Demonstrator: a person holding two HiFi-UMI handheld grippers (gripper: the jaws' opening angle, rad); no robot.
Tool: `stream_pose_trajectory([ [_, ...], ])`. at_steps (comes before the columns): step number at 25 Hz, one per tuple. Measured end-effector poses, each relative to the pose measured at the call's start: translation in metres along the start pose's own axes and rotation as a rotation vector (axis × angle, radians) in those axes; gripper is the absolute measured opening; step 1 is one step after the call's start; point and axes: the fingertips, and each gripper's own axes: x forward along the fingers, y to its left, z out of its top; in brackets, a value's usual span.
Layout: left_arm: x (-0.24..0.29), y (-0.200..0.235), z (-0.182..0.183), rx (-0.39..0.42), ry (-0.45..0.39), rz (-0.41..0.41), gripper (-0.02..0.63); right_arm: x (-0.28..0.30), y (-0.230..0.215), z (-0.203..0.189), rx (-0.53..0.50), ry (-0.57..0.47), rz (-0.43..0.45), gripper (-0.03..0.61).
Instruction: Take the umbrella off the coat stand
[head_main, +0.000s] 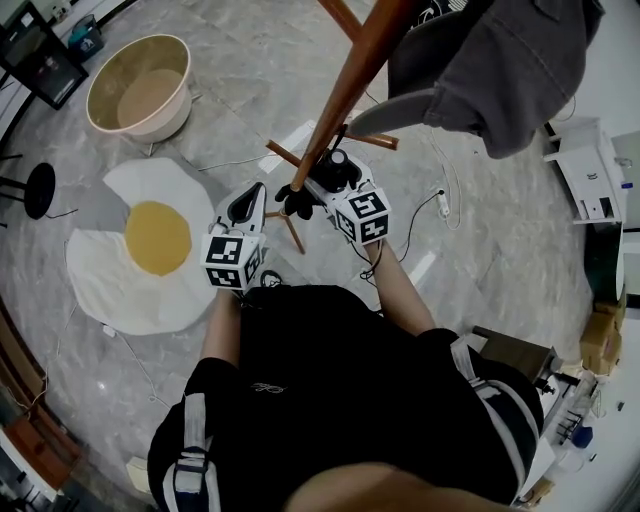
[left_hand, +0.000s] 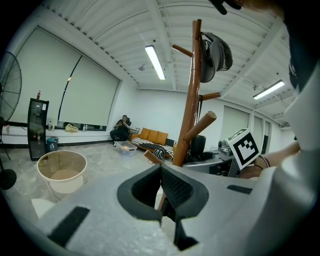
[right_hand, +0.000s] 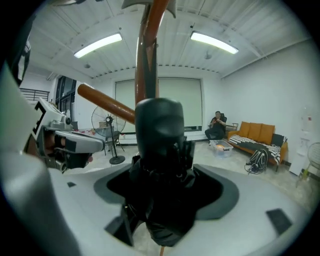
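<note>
A tub (head_main: 178, 100) stands on the floor at my ten o'clock, and below it, at about nine, lies a fried-egg rug (head_main: 105, 270). My left gripper (left_hand: 161, 169) is next, just left of the stand; its jaws are together with nothing between them, and a wooden peg (left_hand: 151, 156) shows past their tips. The stand's pole (head_main: 350, 85) rises from twelve o'clock up toward one. The umbrella (right_hand: 159, 145), black and folded, is upright against the pole, its handle end at twelve in the right gripper view and a peg (right_hand: 106, 104) jutting to ten o'clock behind it. My right gripper (right_hand: 160, 175) has it between the jaws: they are spread wide, with dark gaps at three and nine, so the pads do not press on it. A grey garment (head_main: 500, 70) hangs from the stand at two o'clock.
</note>
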Motion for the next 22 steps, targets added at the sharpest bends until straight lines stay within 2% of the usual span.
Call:
stream_pose_trajectory([
  [7, 0.009, 0.003, 0.000, -0.007, 0.004, -0.006, 0.000, 0.006, 0.003, -0.005, -0.071, 0.030, 0.009, 0.279],
  [14, 0.016, -0.008, -0.003, -0.029, 0.006, -0.004, 0.000, -0.003, 0.003, -0.002, -0.060, 0.003, 0.013, 0.252],
  [22, 0.016, -0.021, -0.002, -0.037, 0.004, 0.017, 0.000, -0.025, 0.002, 0.035, -0.071, -0.068, 0.013, 0.236],
])
